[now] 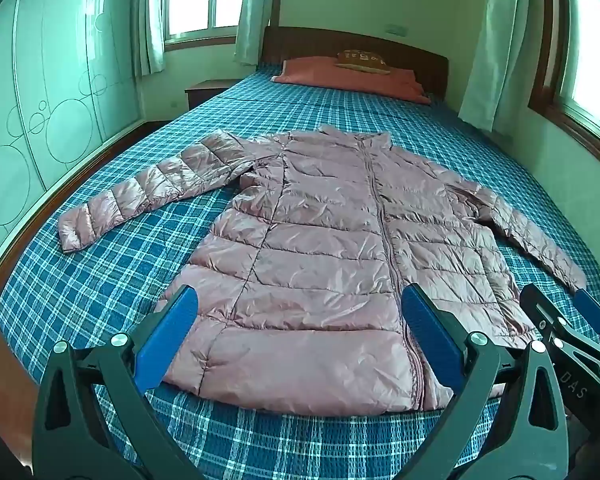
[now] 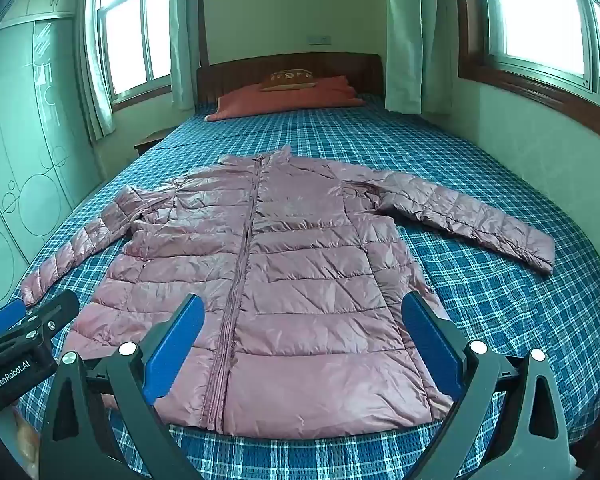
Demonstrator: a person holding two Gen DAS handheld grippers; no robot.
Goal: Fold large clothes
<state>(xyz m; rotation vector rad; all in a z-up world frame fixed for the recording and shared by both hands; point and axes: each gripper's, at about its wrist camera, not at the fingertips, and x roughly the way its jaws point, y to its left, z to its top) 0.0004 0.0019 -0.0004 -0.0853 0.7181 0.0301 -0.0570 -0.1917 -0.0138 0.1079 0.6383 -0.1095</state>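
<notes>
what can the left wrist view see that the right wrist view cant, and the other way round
Only the left wrist view: the left gripper's own open blue fingers up close.

Only the right wrist view: the right gripper's own open fingers up close, and the white "GenRobot.AI" lettering on the other gripper's body.

Both: the pink puffer jacket lying flat, zipped, sleeves spread, on the blue plaid bed, the red pillow by the headboard, and curtained windows.

White lettering "GenRobot.AI" runs along the black body of the left gripper (image 2: pixel 20 322), seen from the right wrist. On the right gripper (image 1: pixel 572 312), seen from the left wrist, the letters "DAS" show.
</notes>
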